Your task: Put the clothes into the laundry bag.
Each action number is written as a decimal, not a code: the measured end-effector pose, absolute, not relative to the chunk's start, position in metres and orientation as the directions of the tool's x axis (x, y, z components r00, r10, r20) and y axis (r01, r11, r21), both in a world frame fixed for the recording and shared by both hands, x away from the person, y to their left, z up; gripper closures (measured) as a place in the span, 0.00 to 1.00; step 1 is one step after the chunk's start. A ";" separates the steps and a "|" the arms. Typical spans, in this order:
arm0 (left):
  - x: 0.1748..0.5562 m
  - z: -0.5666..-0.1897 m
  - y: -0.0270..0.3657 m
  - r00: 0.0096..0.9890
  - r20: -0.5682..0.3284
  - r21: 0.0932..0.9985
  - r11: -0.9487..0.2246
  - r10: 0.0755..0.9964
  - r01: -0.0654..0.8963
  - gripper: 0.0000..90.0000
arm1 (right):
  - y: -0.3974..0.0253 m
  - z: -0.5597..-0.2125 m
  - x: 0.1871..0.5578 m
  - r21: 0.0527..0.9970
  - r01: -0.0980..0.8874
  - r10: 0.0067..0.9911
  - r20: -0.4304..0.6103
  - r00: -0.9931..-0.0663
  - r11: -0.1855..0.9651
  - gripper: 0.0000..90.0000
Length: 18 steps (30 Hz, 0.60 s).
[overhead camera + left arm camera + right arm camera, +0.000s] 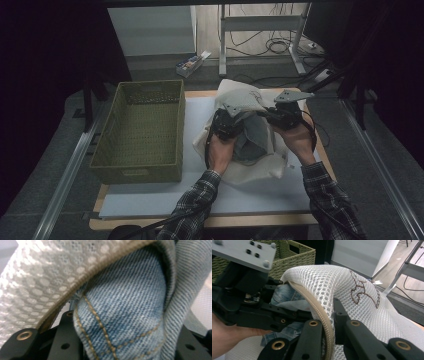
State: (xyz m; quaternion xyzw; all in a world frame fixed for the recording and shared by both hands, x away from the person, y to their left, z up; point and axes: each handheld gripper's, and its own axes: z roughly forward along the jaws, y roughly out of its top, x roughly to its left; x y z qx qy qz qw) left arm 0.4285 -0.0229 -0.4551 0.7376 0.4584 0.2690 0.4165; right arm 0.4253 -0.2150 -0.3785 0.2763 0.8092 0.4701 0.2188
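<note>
A white mesh laundry bag (248,95) lies on the pale mat, right of centre, with blue jeans (256,139) partly inside its mouth. My left gripper (226,125) is shut on a fold of the jeans (125,305), just under the bag's tan zipper edge (75,287). My right gripper (278,116) is shut on that zipper edge (325,317) and holds the bag's mouth up. The mesh (352,285) arches over the jeans (284,295), and the left gripper (262,312) reaches in beneath it.
A green woven basket (140,125) stands on the mat to the left of the bag, and its rim (297,255) rises behind the left gripper. Beyond the table's far edge are a small box (191,63), desk legs (222,40) and cables on the floor.
</note>
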 end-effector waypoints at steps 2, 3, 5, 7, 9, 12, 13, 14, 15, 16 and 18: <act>0.430 -0.457 -0.024 0.428 0.027 0.860 -0.240 0.903 0.450 0.64 | -0.215 -0.378 0.425 0.881 0.242 0.651 -0.093 -0.753 0.406 0.96; 0.431 -0.457 -0.024 0.423 0.028 0.860 -0.237 0.906 0.452 0.64 | -0.215 -0.378 0.425 0.881 0.242 0.650 -0.093 -0.754 0.407 0.96; 0.432 -0.458 -0.024 0.422 0.047 0.859 -0.252 0.905 0.446 0.64 | -0.214 -0.378 0.424 0.880 0.240 0.649 -0.096 -0.755 0.409 0.96; 0.433 -0.458 -0.025 0.415 0.051 0.860 -0.251 0.908 0.444 0.64 | -0.213 -0.378 0.424 0.880 0.240 0.648 -0.095 -0.755 0.409 0.96; 0.435 -0.458 -0.024 0.410 0.056 0.861 -0.252 0.910 0.442 0.64 | -0.213 -0.378 0.424 0.880 0.240 0.648 -0.096 -0.756 0.410 0.96; 0.438 -0.460 -0.022 0.408 0.031 0.865 -0.229 0.912 0.446 0.63 | -0.213 -0.379 0.424 0.877 0.242 0.646 -0.097 -0.757 0.414 0.96; 0.439 -0.461 -0.021 0.410 0.020 0.866 -0.221 0.912 0.449 0.63 | -0.212 -0.380 0.424 0.875 0.242 0.645 -0.100 -0.758 0.419 0.96; 0.440 -0.462 -0.021 0.410 0.010 0.866 -0.213 0.912 0.453 0.63 | -0.212 -0.381 0.424 0.873 0.241 0.644 -0.103 -0.758 0.424 0.96; 0.440 -0.463 -0.020 0.410 0.005 0.866 -0.209 0.912 0.455 0.63 | -0.211 -0.382 0.424 0.870 0.242 0.642 -0.107 -0.759 0.430 0.96; 0.441 -0.464 -0.019 0.408 -0.003 0.866 -0.202 0.913 0.457 0.63 | -0.210 -0.383 0.425 0.867 0.243 0.640 -0.109 -0.760 0.436 0.96; 0.442 -0.466 -0.017 0.403 -0.015 0.866 -0.190 0.915 0.462 0.63 | -0.209 -0.385 0.425 0.861 0.248 0.637 -0.108 -0.763 0.443 0.96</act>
